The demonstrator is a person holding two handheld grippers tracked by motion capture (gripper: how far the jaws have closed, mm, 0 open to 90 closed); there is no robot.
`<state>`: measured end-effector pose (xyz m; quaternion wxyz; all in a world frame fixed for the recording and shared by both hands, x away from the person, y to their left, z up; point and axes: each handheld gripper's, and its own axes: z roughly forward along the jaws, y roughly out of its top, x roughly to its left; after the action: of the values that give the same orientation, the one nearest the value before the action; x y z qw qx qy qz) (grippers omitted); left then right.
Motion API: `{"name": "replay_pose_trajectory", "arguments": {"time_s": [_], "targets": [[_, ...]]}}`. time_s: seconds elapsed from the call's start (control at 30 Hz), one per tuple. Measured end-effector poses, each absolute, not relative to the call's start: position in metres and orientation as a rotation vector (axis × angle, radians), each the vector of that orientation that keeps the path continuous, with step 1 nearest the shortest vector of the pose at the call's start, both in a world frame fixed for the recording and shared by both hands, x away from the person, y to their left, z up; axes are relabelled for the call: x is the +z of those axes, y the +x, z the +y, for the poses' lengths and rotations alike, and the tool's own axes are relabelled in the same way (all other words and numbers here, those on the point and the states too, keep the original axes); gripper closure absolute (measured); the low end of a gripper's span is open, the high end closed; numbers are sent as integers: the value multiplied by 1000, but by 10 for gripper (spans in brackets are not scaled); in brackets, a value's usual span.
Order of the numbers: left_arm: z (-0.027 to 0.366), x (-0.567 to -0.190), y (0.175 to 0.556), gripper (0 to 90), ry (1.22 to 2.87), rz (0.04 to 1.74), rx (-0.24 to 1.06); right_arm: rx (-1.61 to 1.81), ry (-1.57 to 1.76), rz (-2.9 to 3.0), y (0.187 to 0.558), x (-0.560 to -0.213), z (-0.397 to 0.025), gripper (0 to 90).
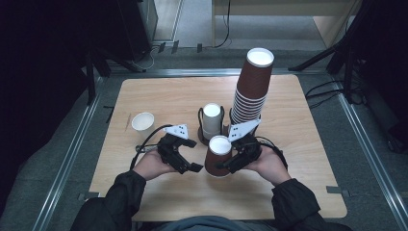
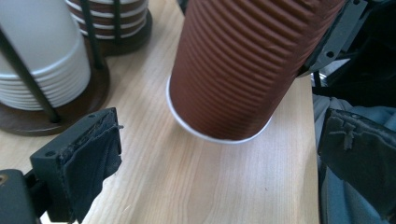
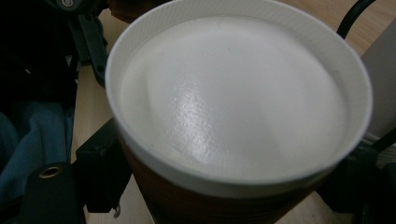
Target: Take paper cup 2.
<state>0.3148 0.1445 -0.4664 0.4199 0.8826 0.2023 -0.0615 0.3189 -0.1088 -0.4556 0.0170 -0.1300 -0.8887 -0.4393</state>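
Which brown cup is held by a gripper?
The single upside-down brown cup at the table's near edge, clamped by the right gripper; the other brown cups sit stacked in the rack behind.

- Brown cup [image 2: 238,65]: top cut off by frame edge in left gripper view.
- Right gripper [image 1: 230,163]: jaw tips hidden behind cup, grip unclear.

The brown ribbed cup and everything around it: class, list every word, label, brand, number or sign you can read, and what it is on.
None can be read.
Brown ribbed cup, held upside down in the right hand-held gripper: plain.
Tall cup stack and white cup stack: no print.
Small white cup: blank.
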Motion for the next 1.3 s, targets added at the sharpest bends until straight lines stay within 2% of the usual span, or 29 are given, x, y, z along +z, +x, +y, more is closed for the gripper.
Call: {"name": "replay_pose_trajectory", "arguments": {"time_s": [0.17, 1.07, 1.17, 1.3], "targets": [[140, -473, 315, 0, 2258, 484, -166, -1413, -423, -2707, 320, -458, -104, 182], [123, -479, 311, 0, 2269, 463, -209, -1628, -413, -2498, 318, -459, -94, 183], [124, -476, 311, 54, 2266, 465, -183, -1634, -420, -2482, 319, -458, -95, 183], [124, -473, 309, 73, 2271, 459, -154, -1654, -407, -2481, 319, -457, -98, 184]]}}
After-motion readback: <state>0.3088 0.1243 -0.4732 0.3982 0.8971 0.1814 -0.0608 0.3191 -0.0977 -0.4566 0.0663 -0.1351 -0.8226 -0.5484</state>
